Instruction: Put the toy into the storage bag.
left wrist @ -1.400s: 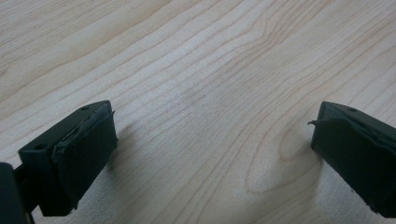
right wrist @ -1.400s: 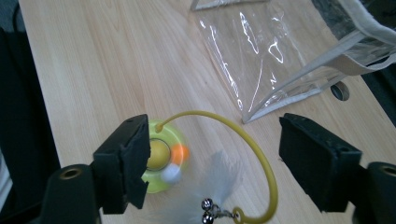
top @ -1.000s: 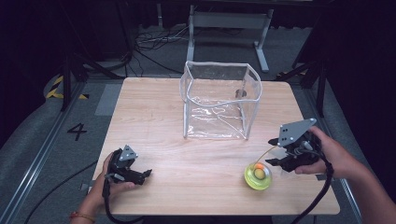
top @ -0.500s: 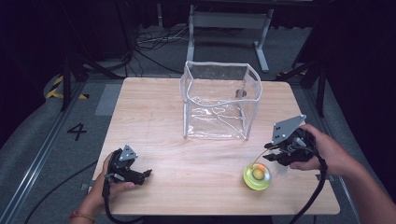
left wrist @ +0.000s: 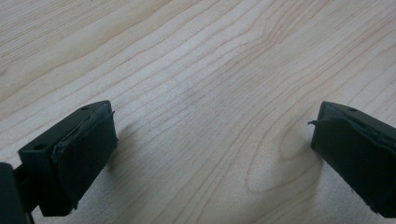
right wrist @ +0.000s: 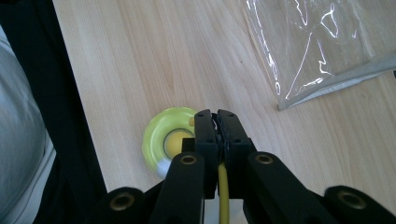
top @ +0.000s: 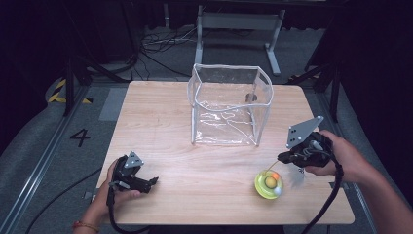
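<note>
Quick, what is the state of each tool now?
Left tool: open, holding nothing, low over the table.
Right tool: closed on a thin yellow string of the yellow toy.

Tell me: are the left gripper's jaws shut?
No. The left gripper has its jaws wide apart, with bare table between them.

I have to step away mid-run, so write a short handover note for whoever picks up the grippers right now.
Right gripper: shut on the yellow string of the yo-yo, just above it.
Left gripper: open, holding nothing, low over the table at its near left.
The yo-yo lies on the table near the right front edge. The clear plastic bag stands open behind it.
Done: string gripped.
Left, probably: lift the yo-yo and put it in the bag.
</note>
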Motion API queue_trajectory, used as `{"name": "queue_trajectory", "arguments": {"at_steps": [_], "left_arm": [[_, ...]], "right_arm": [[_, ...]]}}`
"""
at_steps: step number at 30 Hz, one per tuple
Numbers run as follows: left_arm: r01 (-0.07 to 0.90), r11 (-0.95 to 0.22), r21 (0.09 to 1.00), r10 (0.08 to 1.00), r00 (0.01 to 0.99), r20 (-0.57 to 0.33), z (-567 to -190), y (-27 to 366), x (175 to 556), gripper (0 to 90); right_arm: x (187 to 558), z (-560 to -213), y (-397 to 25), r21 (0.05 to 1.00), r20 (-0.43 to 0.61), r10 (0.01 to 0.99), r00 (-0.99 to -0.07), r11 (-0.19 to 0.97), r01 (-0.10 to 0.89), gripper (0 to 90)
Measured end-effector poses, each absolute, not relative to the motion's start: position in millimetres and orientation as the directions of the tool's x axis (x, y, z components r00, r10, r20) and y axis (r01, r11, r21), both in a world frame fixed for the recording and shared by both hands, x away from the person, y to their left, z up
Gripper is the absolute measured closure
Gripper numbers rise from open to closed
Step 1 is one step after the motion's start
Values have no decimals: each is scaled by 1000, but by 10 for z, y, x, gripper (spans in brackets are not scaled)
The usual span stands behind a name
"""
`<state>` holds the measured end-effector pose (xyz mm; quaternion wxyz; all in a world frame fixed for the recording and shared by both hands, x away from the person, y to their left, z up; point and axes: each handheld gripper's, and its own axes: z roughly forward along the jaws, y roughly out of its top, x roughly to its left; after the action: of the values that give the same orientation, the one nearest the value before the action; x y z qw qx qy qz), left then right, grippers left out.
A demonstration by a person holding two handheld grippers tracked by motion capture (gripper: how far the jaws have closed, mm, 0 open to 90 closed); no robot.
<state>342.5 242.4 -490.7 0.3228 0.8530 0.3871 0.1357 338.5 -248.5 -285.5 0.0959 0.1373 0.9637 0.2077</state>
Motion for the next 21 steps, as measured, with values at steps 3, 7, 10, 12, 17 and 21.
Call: {"name": "queue_trajectory", "arguments": {"at_steps": [3, 7, 10, 12, 17, 21], "left_arm": [[572, -492, 657, 748, 664, -18, -4908, 2424, 3425, 5], [572, -492, 656, 748, 664, -18, -4907, 2424, 3425, 5], [572, -493, 656, 747, 664, -18, -4907, 2424, 3425, 5], [572, -492, 657, 747, 664, -20, -4907, 2424, 3426, 5], [572, -492, 657, 748, 664, -19, -4908, 2424, 3425, 5], [573, -492, 656, 748, 663, -18, -4907, 2424, 3424, 5]], "right_arm": [[3396, -2821, -2496, 424, -132, 316, -939, 875, 235, 883], [3413, -2770, -2507, 415, -147, 328, -933, 877, 243, 884], [3434, -2704, -2532, 411, -159, 339, -927, 877, 250, 884], [3468, -2632, -2572, 410, -167, 355, -920, 873, 262, 884], [3537, -2538, -2637, 409, -166, 376, -912, 867, 284, 884], [3611, -2446, -2700, 405, -169, 392, -904, 864, 299, 883]]}}
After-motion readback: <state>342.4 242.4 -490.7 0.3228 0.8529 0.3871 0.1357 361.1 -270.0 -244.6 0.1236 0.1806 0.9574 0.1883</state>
